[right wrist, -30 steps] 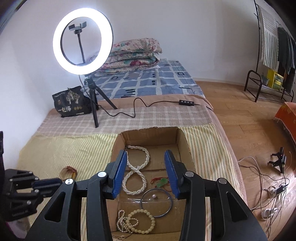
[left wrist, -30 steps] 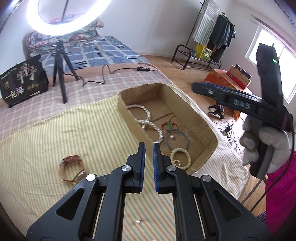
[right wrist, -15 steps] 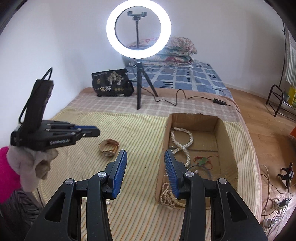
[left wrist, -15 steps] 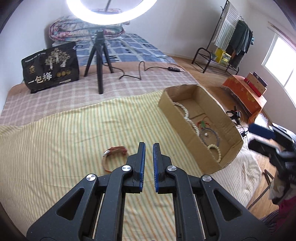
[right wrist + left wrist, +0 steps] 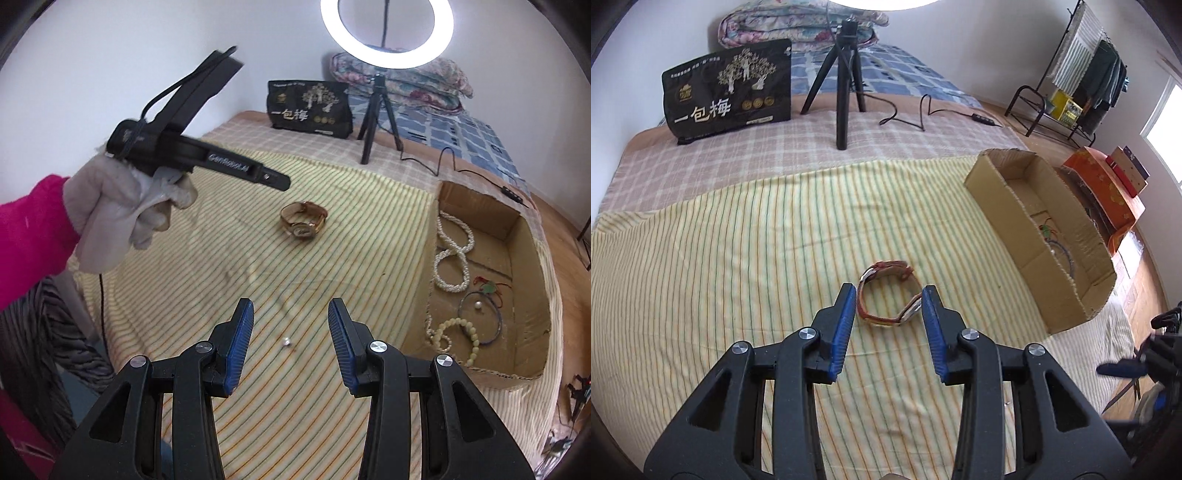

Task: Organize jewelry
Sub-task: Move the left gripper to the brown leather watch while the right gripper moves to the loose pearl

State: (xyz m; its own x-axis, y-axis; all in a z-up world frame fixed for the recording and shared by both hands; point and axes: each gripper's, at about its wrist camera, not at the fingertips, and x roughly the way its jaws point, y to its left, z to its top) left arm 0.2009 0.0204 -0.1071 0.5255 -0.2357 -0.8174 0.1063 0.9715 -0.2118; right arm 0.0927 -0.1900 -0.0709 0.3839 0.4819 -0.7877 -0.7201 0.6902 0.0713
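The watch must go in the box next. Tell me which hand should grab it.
Left. Its tool is opening with the watch framed between its fingers, not yet gripped. The right tool hangs over a small pearl, well short of the watch.

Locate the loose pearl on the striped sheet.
In the right wrist view the loose pearl lies on the striped sheet, just ahead of the right gripper, left of the cardboard box.

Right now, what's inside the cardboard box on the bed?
In the cardboard box: a twisted pearl necklace, a red-corded green pendant, a thin bangle around a loose pearl, and a beaded bracelet. The near wall covers the front corner.
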